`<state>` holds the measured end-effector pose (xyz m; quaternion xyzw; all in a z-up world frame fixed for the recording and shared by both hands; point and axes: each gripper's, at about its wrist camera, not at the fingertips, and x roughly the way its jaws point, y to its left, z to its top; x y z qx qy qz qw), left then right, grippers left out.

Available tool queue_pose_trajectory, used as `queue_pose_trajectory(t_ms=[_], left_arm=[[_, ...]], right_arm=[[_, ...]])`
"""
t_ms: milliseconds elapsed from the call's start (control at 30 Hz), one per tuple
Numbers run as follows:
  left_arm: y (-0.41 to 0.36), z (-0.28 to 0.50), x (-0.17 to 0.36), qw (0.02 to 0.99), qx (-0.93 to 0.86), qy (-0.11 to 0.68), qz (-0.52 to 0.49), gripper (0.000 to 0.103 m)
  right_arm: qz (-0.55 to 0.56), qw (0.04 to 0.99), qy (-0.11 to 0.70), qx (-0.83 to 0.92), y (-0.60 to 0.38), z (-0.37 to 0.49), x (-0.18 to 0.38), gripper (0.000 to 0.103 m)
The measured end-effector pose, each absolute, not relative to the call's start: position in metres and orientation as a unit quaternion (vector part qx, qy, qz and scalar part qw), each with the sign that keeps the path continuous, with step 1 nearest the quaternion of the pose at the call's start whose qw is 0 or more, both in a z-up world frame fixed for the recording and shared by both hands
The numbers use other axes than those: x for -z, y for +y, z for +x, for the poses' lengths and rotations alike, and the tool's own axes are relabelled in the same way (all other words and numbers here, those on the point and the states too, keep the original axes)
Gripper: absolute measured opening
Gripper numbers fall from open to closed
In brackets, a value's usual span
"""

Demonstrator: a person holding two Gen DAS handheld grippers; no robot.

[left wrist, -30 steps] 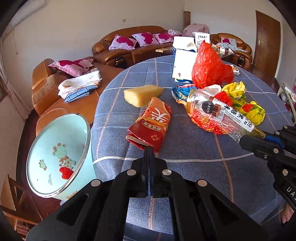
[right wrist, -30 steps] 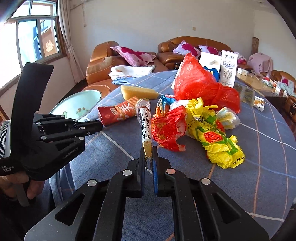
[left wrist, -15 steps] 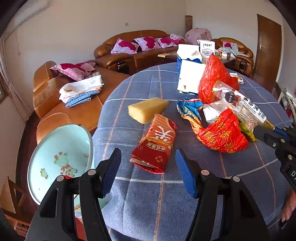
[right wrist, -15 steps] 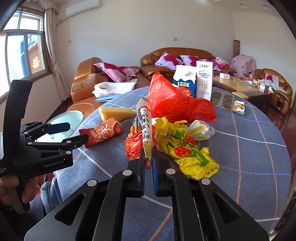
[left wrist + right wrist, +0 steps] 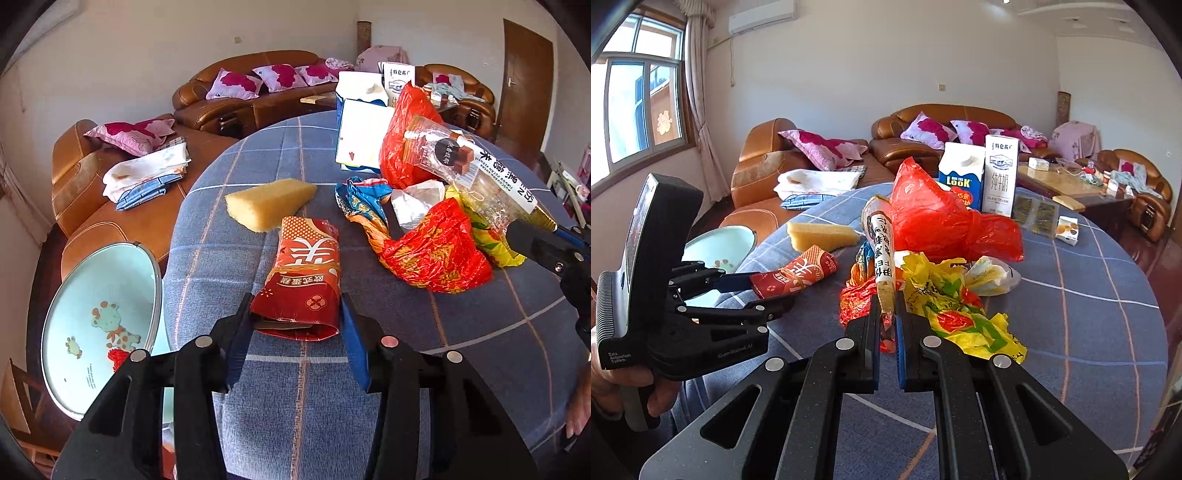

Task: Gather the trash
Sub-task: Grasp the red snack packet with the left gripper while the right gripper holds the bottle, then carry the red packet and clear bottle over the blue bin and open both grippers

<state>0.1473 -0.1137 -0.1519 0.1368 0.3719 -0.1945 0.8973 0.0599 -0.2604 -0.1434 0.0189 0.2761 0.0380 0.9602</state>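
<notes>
A red snack packet [image 5: 304,280] lies on the blue checked tablecloth [image 5: 236,258]. My left gripper [image 5: 295,325] is open, with one finger on each side of the packet's near end; it also shows in the right wrist view [image 5: 753,291]. My right gripper [image 5: 886,325] is shut on a long clear wrapper with a white printed label [image 5: 882,251] and holds it above the pile of wrappers. The wrapper also shows in the left wrist view [image 5: 476,173]. A red crumpled wrapper [image 5: 436,251], a yellow wrapper [image 5: 960,310] and a red plastic bag [image 5: 938,218] lie close by.
A pale blue basin [image 5: 99,325] with a giraffe print stands below the table's left edge. A yellow sponge [image 5: 269,203] lies behind the packet. Two milk cartons [image 5: 979,177] stand at the back of the table. Brown sofas [image 5: 251,92] stand behind.
My left gripper opened and moved forward, so its fingers now flank the red packet. My right gripper lifted the long clear wrapper higher above the pile.
</notes>
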Motion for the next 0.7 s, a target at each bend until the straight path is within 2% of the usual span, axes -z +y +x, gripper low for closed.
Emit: queue_pose_trajectory(t_ms=[700], left_arm=[[-0.076, 0.138, 0.112, 0.927, 0.151, 0.330, 0.100, 0.043]], right_arm=[[0.037, 0.963, 0.257, -0.072, -0.248, 0.064, 0.133, 0.008]])
